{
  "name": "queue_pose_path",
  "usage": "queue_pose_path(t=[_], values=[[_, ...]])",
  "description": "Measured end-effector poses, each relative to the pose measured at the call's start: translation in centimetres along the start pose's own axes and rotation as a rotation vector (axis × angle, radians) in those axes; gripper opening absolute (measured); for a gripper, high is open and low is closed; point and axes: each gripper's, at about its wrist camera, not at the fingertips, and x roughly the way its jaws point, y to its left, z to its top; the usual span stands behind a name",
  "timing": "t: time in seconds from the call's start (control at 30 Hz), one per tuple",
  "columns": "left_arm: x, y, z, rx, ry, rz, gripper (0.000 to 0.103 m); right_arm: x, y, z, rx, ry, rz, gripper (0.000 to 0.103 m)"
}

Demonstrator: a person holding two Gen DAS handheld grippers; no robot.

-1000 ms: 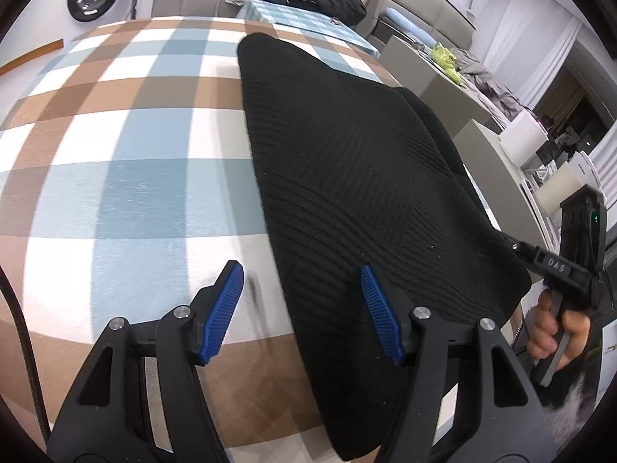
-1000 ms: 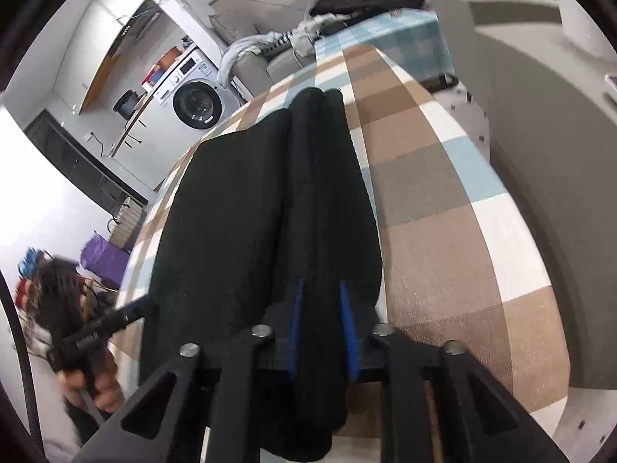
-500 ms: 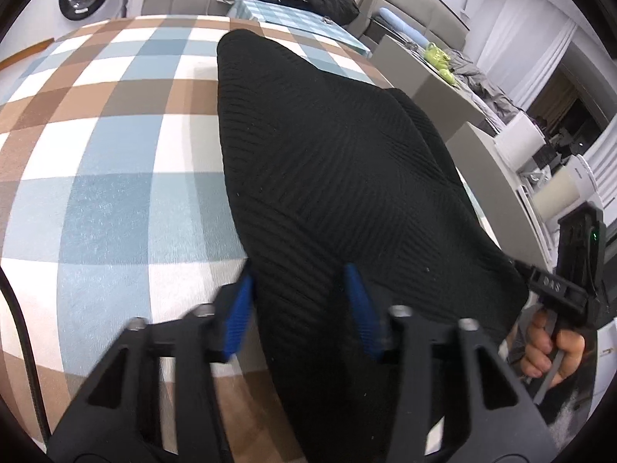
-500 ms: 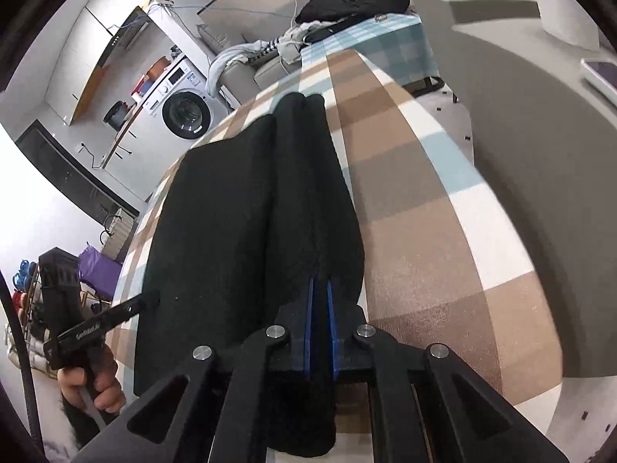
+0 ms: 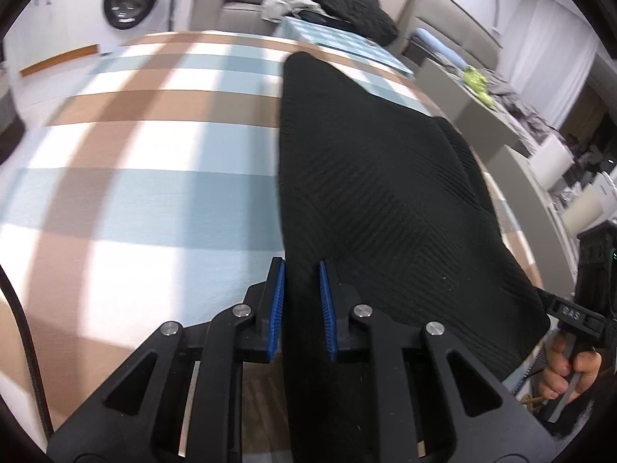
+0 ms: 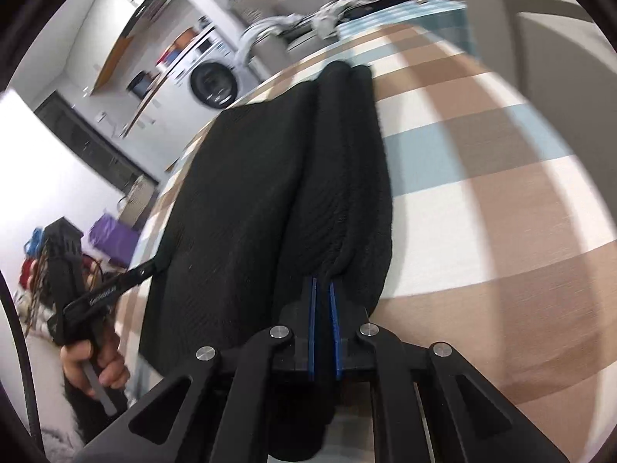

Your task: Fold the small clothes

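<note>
A black ribbed knit garment (image 5: pixel 378 193) lies lengthwise on the checked tablecloth (image 5: pixel 154 193), its long sides folded in. My left gripper (image 5: pixel 302 270) is shut on the garment's near left corner, cloth pinched between the blue pads. My right gripper (image 6: pixel 323 289) is shut on the near right corner of the same garment (image 6: pixel 270 200), where thick folded layers bunch up. Each gripper shows at the edge of the other's view: the right one (image 5: pixel 578 314) and the left one (image 6: pixel 108 293), each held in a hand.
The plaid table (image 6: pixel 482 193) stretches away on both sides of the garment. A washing machine (image 5: pixel 131 0), a sofa with a dark clothes pile (image 5: pixel 347 4) and grey cabinets (image 5: pixel 482 115) stand beyond the table.
My left gripper moved right onto the garment's edge and closed on it from wide open. My right gripper closed tight on its corner. Both views show motion blur.
</note>
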Motion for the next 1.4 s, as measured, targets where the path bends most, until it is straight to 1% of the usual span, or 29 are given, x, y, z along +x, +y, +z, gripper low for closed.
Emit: queue_pose_path(t=[0.1,0.17,0.23,0.3,0.4,0.43,0.47,0.5,0.53,0.57,0.6,0.63,0.67,0.7,0.73,0.77,0.8,0.83,0.87,0.9,0.93,0.97,1.03,1.13,1.2,1.23,1.3,1.4], values=[[-0.9,2.3,-0.2,-0.044,-0.002,0.013,0.015,1.0,2.0,-0.6,-0.050,0.029,0.029,0.008],[-1.5,3.3,-0.2,-0.069,-0.010,0.004,0.015,1.1,2.8,-0.7,-0.096,0.031,-0.012,0.008],[-1.9,3.9,-0.2,-0.075,-0.022,0.015,0.015,0.4,2.9,-0.7,-0.127,0.032,-0.066,0.008],[-2.4,4.2,-0.2,-0.072,-0.032,0.013,0.015,-0.3,2.6,-0.7,-0.128,0.030,-0.101,0.008],[-2.8,4.1,-0.3,-0.072,-0.043,-0.007,0.015,-0.5,2.1,-1.1,-0.117,0.057,-0.150,0.008],[-2.9,3.9,-0.3,-0.069,-0.044,-0.010,0.015,-0.9,2.0,-0.9,-0.109,0.042,-0.164,0.008],[-3.0,3.7,-0.3,-0.066,-0.044,-0.008,0.017,-1.4,1.8,-0.5,-0.086,0.003,-0.175,0.010],[-3.0,3.5,-0.3,-0.063,-0.044,-0.005,0.017,-2.1,1.7,0.1,-0.059,-0.052,-0.171,0.011],[-3.1,3.2,-0.4,-0.059,-0.044,-0.004,0.018,-2.2,1.9,0.5,-0.042,-0.084,-0.136,0.013],[-3.3,2.8,-0.4,-0.054,-0.046,-0.006,0.019,-2.2,1.9,0.7,-0.028,-0.095,-0.109,0.020],[-3.4,2.6,-0.5,-0.049,-0.049,-0.010,0.023,-1.9,2.1,1.3,-0.017,-0.095,-0.078,0.025],[-3.6,2.3,-0.5,-0.046,-0.054,-0.012,0.026,-1.0,2.6,2.1,-0.020,-0.083,-0.033,0.028],[-3.8,2.1,-0.6,-0.045,-0.059,-0.008,0.033,-0.3,3.0,2.4,-0.028,-0.065,-0.010,0.032],[-4.0,1.8,-0.6,-0.045,-0.066,0.000,0.042,0.8,3.5,2.7,-0.034,-0.041,0.007,0.032],[-4.4,1.5,-0.6,-0.041,-0.077,0.004,0.046,1.8,4.0,3.0,-0.051,-0.013,0.020,0.032],[-4.7,1.2,-0.7,-0.036,-0.086,0.002,0.053,3.0,4.5,3.2,-0.073,0.016,0.031,0.032],[-5.0,0.9,-0.7,-0.029,-0.094,-0.002,0.057,3.8,4.7,3.1,-0.076,0.040,0.032,0.031],[-5.4,0.4,-0.8,-0.016,-0.104,-0.007,0.057,4.5,4.7,3.2,-0.065,0.049,0.044,0.030],[-5.6,0.1,-0.8,-0.006,-0.108,-0.011,0.057,4.6,4.7,3.5,-0.063,0.033,0.067,0.015],[-5.7,-0.3,-0.9,0.009,-0.107,-0.016,0.058,4.3,5.0,3.7,-0.067,0.023,0.065,0.010],[-5.7,-0.7,-0.9,0.020,-0.104,-0.018,0.058,3.4,5.5,3.9,-0.093,-0.012,0.067,0.009],[-5.8,-1.0,-0.9,0.031,-0.101,-0.023,0.058,2.0,6.4,3.8,-0.146,-0.068,0.068,0.009],[-5.7,-2.0,-0.9,0.060,-0.092,-0.036,0.058,0.2,7.6,3.4,-0.211,-0.118,0.022,0.009],[-5.1,-3.4,-1.1,0.085,-0.081,-0.057,0.058,1.2,6.4,2.6,-0.192,-0.072,-0.070,0.009],[-4.6,-4.6,-1.4,0.104,-0.064,-0.077,0.058,3.1,5.0,1.9,-0.158,-0.023,-0.095,0.010],[-4.4,-5.5,-1.6,0.123,-0.057,-0.087,0.058,3.5,4.5,1.7,-0.144,-0.010,-0.091,0.010],[-3.9,-6.8,-2.1,0.154,-0.041,-0.101,0.058,3.2,3.9,1.8,-0.118,-0.017,-0.052,0.015],[-3.0,-8.6,-3.1,0.213,-0.014,-0.129,0.058,1.8,3.4,1.5,-0.089,-0.002,0.028,0.016]])
